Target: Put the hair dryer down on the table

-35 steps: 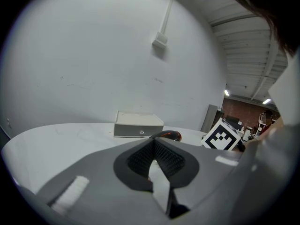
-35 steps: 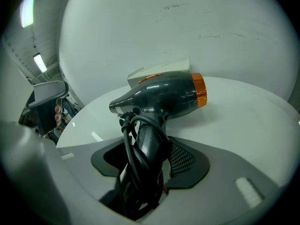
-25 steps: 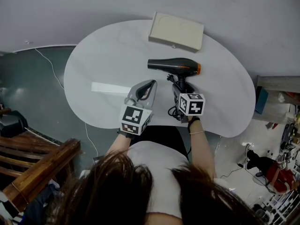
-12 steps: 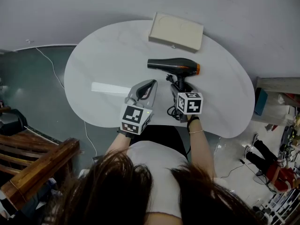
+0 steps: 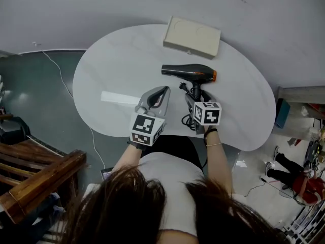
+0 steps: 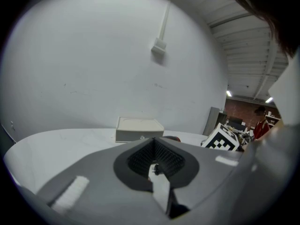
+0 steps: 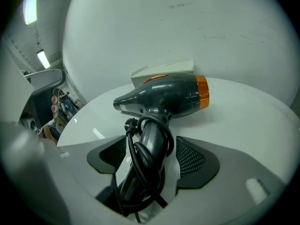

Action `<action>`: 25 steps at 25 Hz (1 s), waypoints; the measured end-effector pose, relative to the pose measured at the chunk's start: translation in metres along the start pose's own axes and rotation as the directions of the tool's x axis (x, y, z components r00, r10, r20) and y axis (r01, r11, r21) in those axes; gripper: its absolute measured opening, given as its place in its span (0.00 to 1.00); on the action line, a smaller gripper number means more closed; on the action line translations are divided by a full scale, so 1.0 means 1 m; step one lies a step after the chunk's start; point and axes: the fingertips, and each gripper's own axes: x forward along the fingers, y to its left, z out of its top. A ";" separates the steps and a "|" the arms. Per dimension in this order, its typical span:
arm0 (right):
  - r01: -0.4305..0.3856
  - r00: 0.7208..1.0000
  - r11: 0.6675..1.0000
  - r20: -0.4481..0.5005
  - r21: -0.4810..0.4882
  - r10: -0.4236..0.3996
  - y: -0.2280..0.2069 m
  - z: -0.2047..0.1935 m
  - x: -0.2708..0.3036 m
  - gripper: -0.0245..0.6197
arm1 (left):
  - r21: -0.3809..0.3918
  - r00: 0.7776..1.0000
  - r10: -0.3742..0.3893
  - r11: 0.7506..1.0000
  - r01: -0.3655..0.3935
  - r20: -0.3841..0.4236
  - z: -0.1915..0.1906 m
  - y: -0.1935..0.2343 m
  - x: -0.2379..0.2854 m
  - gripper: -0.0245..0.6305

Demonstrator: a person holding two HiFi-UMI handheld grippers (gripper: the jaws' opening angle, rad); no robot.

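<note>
Hair dryer (image 5: 189, 72) recorded lying on table (image 5: 122, 60), nozzle toward 9 o'clock. Jaws of right gripper (image 7: 152, 150), just opened wide, flank the handle (image 7: 155, 131) at 6 o'clock without pressing it. Left gripper (image 6: 154, 157) closed, empty. Only withdrawal judged left.

dryer (image 5: 189, 72): dk grey body, orange ring (image 5: 215, 75) at rear end, paler silver-grey patch nr nozzle. cord (image 7: 140, 158): blk. table (image 5: 111, 70): glossy white w/ one bright glare streak. box (image 5: 192, 36): plain cream. L gripper (image 5: 161, 91) & R gripper (image 5: 193, 99): mid-grey shells, blk pads (image 7: 190, 158) w/ fine mesh texture, small white tabs (image 7: 253, 189) on the shells. cubes (image 5: 144, 128): white w/ blk square-block markers. wall (image 5: 101, 4): plain off-white. floor (image 5: 40, 100): dk grey-green. bench (image 5: 40, 187): brown wood. hair (image 5: 132, 207): dk brown. shirt (image 5: 167, 187): white.
</note>
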 end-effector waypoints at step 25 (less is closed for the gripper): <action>0.002 0.929 0.998 0.371 -0.063 0.021 0.013 0.101 -0.130 0.51 | 0.088 0.985 0.015 0.996 -0.031 0.174 0.078 -0.014 -0.030 0.12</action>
